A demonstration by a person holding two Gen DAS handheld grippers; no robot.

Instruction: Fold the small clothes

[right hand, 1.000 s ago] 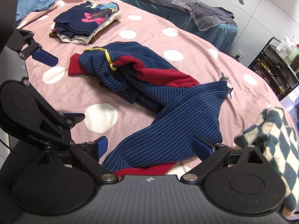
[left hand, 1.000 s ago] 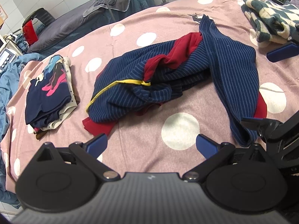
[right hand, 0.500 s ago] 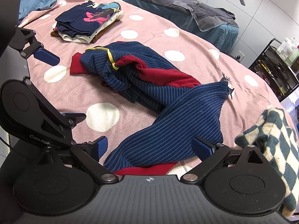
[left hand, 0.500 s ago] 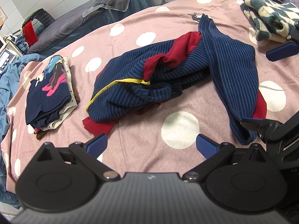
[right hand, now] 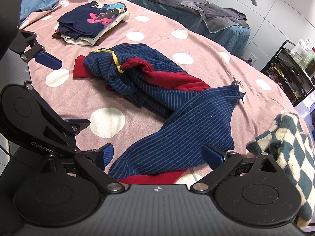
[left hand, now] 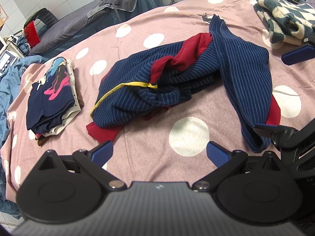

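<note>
Trouble looked likely: the striped top (left hand: 177, 82) lay twisted mid-bed, both the left gripper (left hand: 159, 151) and right gripper (right hand: 157, 153) spread wide and empty; grabbing one layer would drag the tangle.

Legible marking: "GenRobot.AI" in pale letters on the black body of the left gripper (right hand: 65, 90), seen from the right wrist view. No other text readable.

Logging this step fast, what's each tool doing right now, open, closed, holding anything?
Left tool: open, holding nothing, above the bedspread.
Right tool: open, holding nothing, over the striped garment.
</note>
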